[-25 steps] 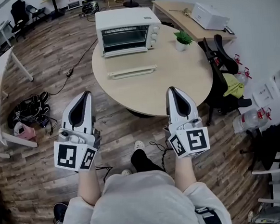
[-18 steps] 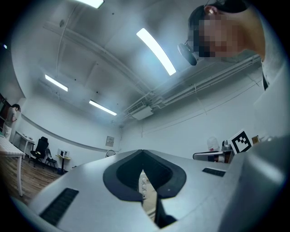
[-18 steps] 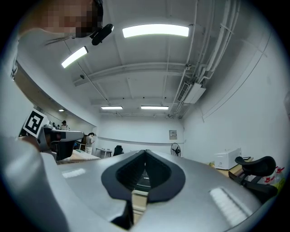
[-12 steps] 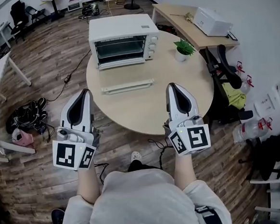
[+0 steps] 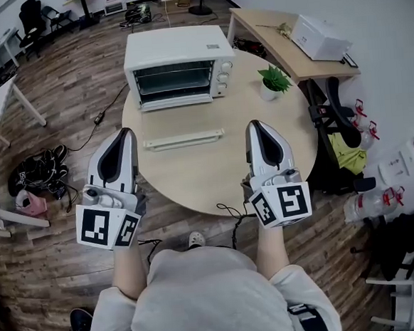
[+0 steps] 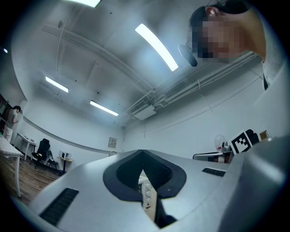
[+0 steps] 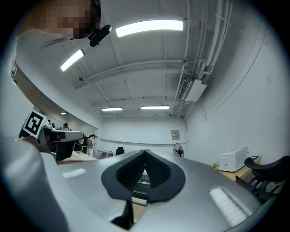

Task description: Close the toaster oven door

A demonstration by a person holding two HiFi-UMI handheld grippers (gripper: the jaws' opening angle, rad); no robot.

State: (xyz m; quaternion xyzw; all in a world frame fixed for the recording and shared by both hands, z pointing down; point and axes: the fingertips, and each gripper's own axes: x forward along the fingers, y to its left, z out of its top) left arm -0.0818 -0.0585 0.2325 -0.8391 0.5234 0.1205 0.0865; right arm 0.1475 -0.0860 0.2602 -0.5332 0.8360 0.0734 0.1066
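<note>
A white toaster oven (image 5: 177,62) stands at the far side of the round wooden table (image 5: 214,168). Its glass door hangs open, folded down flat, with the pale handle bar (image 5: 183,139) lying near the table's middle. My left gripper (image 5: 126,135) hovers over the table's near left edge, jaws shut and empty. Over the near right part, my right gripper (image 5: 252,126) is held the same way, shut on nothing. Both point at the oven and stay short of the handle. The left gripper view (image 6: 143,154) and the right gripper view (image 7: 145,152) show only slivers of the oven past closed tips.
A small potted plant (image 5: 274,79) sits right of the oven. A side desk (image 5: 283,48) with a white box (image 5: 318,37) stands behind, and an office chair (image 5: 337,112) is at the right. Shoes (image 5: 40,171) and a cable (image 5: 109,104) lie on the floor at left.
The person has stepped toward the table: oven and table have slid nearer and lower in the head view. Both grippers now reach over the table's edge, still shut.
</note>
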